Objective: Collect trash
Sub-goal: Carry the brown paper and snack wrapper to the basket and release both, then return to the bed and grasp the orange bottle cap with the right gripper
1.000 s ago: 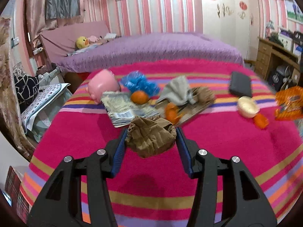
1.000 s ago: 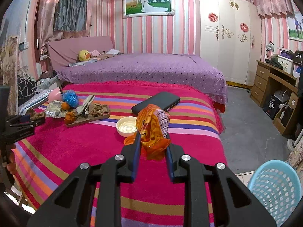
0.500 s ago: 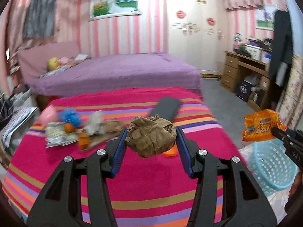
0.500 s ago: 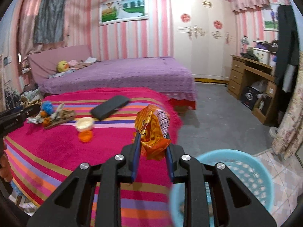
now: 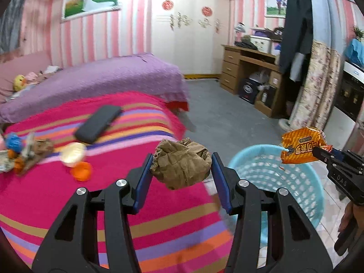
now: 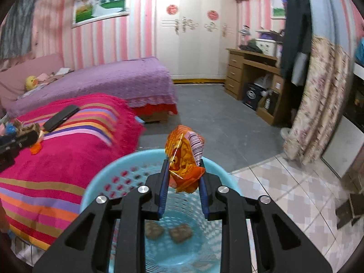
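Crumpled brown paper bag (image 5: 180, 165): light, soft; your left gripper (image 5: 181, 170) clamps its sides. Orange snack wrapper (image 6: 185, 159): slick, featherlight; your right gripper (image 6: 183, 177) pinches it above the blue basket (image 6: 100, 182).

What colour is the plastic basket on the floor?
The perforated plastic basket is light blue, clearest in the right wrist view.
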The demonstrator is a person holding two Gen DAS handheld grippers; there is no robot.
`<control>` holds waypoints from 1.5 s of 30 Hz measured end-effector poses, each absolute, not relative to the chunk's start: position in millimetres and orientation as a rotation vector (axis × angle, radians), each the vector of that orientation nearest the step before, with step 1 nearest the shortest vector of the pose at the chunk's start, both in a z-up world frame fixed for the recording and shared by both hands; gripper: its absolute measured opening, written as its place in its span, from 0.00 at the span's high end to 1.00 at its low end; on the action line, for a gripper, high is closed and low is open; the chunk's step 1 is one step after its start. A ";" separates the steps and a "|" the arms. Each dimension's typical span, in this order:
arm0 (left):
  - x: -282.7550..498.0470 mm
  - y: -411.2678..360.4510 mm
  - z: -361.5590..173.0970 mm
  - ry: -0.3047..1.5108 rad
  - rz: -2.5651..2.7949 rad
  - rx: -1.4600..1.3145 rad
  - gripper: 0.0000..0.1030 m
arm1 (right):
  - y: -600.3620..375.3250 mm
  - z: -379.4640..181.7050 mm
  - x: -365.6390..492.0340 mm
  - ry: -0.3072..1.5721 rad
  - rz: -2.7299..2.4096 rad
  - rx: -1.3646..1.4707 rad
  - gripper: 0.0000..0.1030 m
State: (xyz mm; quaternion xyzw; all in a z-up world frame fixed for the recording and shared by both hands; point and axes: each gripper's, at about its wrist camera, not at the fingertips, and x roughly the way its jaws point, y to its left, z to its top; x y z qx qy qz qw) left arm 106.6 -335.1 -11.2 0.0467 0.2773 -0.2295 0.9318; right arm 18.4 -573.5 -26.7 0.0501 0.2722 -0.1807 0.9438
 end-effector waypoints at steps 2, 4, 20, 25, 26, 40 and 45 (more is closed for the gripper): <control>105.3 -356.7 -19.8 0.588 -0.492 0.115 0.52 | -583.6 -29.7 13.5 0.563 -0.387 0.104 0.76; 106.3 -376.8 -28.5 0.615 -0.519 0.132 0.52 | -594.6 -33.3 7.5 0.570 -0.406 0.115 0.76; 109.6 -422.6 -38.3 0.644 -0.562 0.202 0.14 | -609.3 -40.6 -0.7 0.557 -0.430 0.170 0.77; 118.5 -389.3 -30.3 0.592 -0.495 0.192 0.08 | -605.3 -39.3 1.0 0.560 -0.421 0.158 0.76; 122.2 -382.1 -29.3 0.595 -0.483 0.182 0.08 | -603.7 -39.0 1.8 0.560 -0.418 0.155 0.76; 135.1 -329.0 -15.0 0.587 -0.403 0.117 0.08 | -585.7 -43.0 23.7 0.566 -0.474 0.153 0.13; 128.9 -314.7 -6.9 0.574 -0.402 0.119 0.08 | -574.8 -34.0 28.5 0.525 -0.511 0.166 0.04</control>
